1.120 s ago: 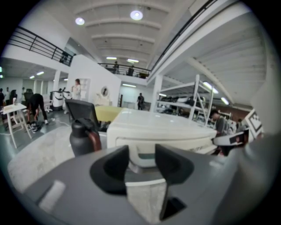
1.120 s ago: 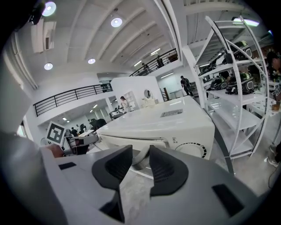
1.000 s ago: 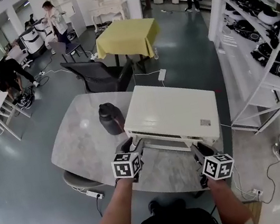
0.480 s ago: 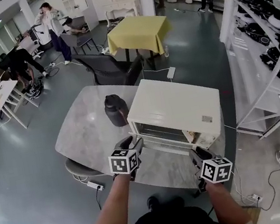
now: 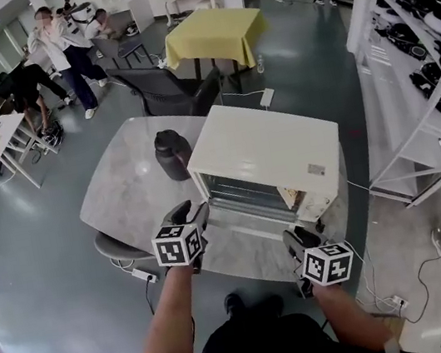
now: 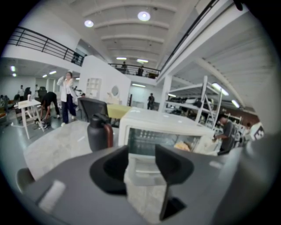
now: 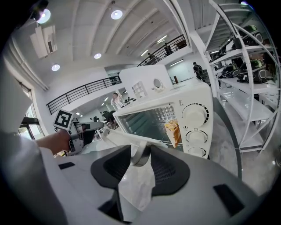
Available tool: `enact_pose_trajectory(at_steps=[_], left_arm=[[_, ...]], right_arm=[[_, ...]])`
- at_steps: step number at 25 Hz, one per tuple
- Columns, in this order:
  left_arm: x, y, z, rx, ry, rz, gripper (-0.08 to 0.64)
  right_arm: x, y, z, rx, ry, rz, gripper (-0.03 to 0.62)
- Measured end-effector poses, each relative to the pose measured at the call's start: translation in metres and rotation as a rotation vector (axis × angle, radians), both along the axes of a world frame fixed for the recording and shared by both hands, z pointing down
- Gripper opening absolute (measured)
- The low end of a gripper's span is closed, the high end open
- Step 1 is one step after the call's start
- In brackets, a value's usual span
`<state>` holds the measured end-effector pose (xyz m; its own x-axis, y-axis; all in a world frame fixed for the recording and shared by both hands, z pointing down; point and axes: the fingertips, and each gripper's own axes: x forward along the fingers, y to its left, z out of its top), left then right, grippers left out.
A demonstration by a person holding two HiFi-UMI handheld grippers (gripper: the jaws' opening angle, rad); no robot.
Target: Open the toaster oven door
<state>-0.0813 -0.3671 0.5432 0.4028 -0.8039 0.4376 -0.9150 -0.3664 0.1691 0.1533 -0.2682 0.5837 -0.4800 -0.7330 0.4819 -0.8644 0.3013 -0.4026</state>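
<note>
Marbled grey counter (image 5: 123, 201), dark rounded flask (image 5: 172, 155), left hand-held gripper (image 5: 191, 213) wide apart and empty, boxy cream toaster oven (image 5: 267, 150) mid-counter with door (image 5: 249, 219) dropped flat, right hand-held gripper (image 5: 292, 240) jaws just opening, curved metal handle (image 7: 140, 154) loose between them.

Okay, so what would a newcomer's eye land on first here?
First, the white toaster oven on the marble table, its door swung down open and what looks like a slice of toast on the rack inside. The right gripper is at the door's handle, which sits between jaws that have just been opening. A black bottle stands left of the oven.
</note>
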Motion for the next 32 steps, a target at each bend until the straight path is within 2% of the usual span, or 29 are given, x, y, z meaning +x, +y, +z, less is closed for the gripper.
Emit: enact_pose_trajectory(at_steps=[6, 19, 24, 29, 32], left_arm=[[0.005, 0.011, 0.017, -0.034, 0.015, -0.02, 0.196], [-0.006, 0.02, 0.011, 0.009, 0.023, 0.019, 0.195], [-0.012, 0.025, 0.037, -0.094, 0.005, 0.05, 0.195], [-0.021, 0.04, 0.059, -0.126, -0.013, 0.061, 0.193], [-0.024, 0.047, 0.068, -0.138, -0.023, 0.077, 0.192]], right_arm=[[-0.004, 0.012, 0.008, -0.024, 0.01, -0.016, 0.135], [-0.009, 0.033, 0.024, -0.056, 0.057, 0.066, 0.127], [-0.015, 0.047, 0.037, -0.083, 0.084, 0.083, 0.121], [-0.025, 0.066, 0.055, -0.141, 0.089, 0.082, 0.132], [-0.03, 0.079, 0.058, -0.144, 0.098, 0.089, 0.14]])
